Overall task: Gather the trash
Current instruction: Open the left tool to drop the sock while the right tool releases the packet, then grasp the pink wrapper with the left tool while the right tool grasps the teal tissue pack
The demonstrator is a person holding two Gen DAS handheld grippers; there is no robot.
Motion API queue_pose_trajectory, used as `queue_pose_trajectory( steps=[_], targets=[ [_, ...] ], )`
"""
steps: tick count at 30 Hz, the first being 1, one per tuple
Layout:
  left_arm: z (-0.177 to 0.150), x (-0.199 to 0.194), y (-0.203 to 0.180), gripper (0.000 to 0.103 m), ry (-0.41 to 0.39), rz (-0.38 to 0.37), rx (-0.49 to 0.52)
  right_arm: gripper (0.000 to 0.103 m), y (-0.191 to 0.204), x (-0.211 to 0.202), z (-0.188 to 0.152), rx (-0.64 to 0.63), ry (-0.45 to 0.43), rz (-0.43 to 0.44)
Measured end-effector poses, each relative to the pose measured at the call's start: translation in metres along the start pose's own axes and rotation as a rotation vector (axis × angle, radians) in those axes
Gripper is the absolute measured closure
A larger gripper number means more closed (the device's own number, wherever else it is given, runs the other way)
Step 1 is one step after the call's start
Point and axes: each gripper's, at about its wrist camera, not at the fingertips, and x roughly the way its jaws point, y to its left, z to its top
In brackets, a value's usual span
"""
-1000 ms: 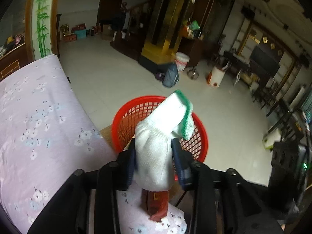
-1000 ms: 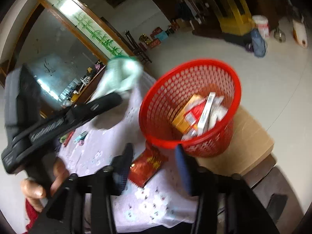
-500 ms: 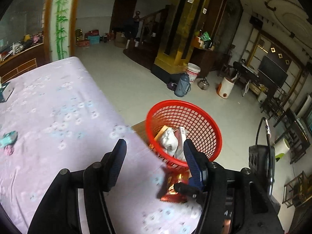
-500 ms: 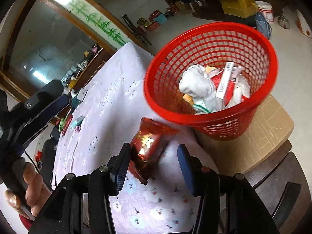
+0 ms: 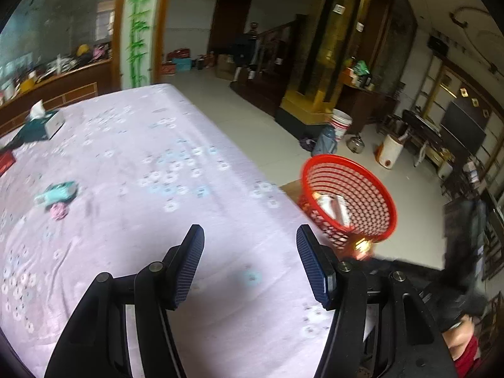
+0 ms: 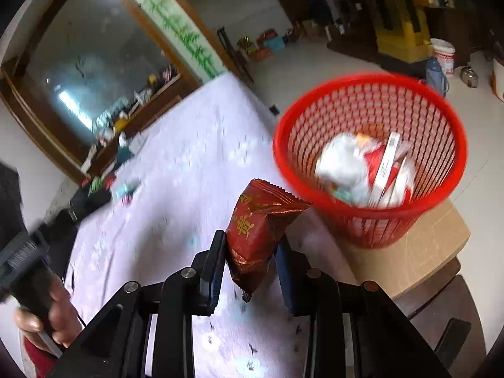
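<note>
The right gripper (image 6: 252,252) is clenched on a red snack bag (image 6: 258,233). The bag stands up tall between the two fingers, with its long side pointing up and away from the gripper. Its top corner leans toward the red basket (image 6: 371,208).

The basket sits just ahead of this gripper and a bit to its right, on a brown board past the edge of the bench (image 6: 189,170). It already holds a white glove and some boxes. The bag is not over the rim yet. So the likely next move is a short push forward and right, then letting go.

The left gripper (image 5: 250,261) is released and holds nothing. It hangs over the bench. Far ahead on its left lies a small teal scrap (image 5: 56,192), with a pink bit beside it. The left gripper is the nearer one to that scrap.
</note>
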Motion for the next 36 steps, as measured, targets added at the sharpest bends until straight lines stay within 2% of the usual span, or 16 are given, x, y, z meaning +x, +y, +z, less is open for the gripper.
queue_pose_trajectory(
  steps=[3, 4, 5, 6, 7, 8, 12, 19, 22, 27, 32, 36],
  targets=[
    [0.0, -0.006, 0.021, 0.043, -0.004, 0.023, -0.042, 0.067, -0.004, -0.015, 0.02, 0.016, -0.074, -0.076],
    [-0.001, -0.009, 0.031, 0.043, -0.009, 0.032, -0.058, 0.067, -0.01, -0.021, 0.03, 0.031, -0.124, -0.123],
    [-0.002, -0.011, 0.038, 0.043, -0.012, 0.041, -0.07, 0.063, -0.014, -0.024, 0.036, 0.042, -0.158, -0.166],
    [-0.001, -0.013, 0.044, 0.043, -0.015, 0.05, -0.081, 0.049, -0.019, -0.025, 0.042, 0.053, -0.178, -0.232],
    [-0.001, -0.015, 0.052, 0.043, -0.018, 0.061, -0.094, 0.042, -0.022, -0.025, 0.047, 0.056, -0.18, -0.273],
    [-0.001, -0.018, 0.058, 0.043, -0.02, 0.07, -0.104, 0.042, -0.024, -0.027, 0.051, 0.057, -0.186, -0.288],
    [-0.002, -0.029, 0.093, 0.04, -0.035, 0.129, -0.136, 0.042, -0.012, -0.036, 0.053, 0.034, -0.225, -0.264],
    [0.002, -0.033, 0.173, 0.04, -0.01, 0.287, -0.206, 0.042, 0.024, -0.023, 0.049, -0.033, -0.166, -0.13],
    [0.004, -0.02, 0.2, 0.04, 0.024, 0.305, -0.238, 0.042, 0.043, -0.013, 0.044, -0.072, -0.14, -0.084],
    [0.009, 0.008, 0.222, 0.044, 0.064, 0.341, -0.265, 0.042, 0.067, 0.007, 0.039, -0.125, -0.088, -0.021],
    [0.015, 0.044, 0.234, 0.06, 0.108, 0.341, -0.29, 0.042, 0.082, 0.018, 0.035, -0.163, -0.065, 0.002],
    [0.018, 0.065, 0.242, 0.062, 0.127, 0.363, -0.293, 0.042, 0.092, 0.02, 0.031, -0.191, -0.055, 0.009]
  ],
)
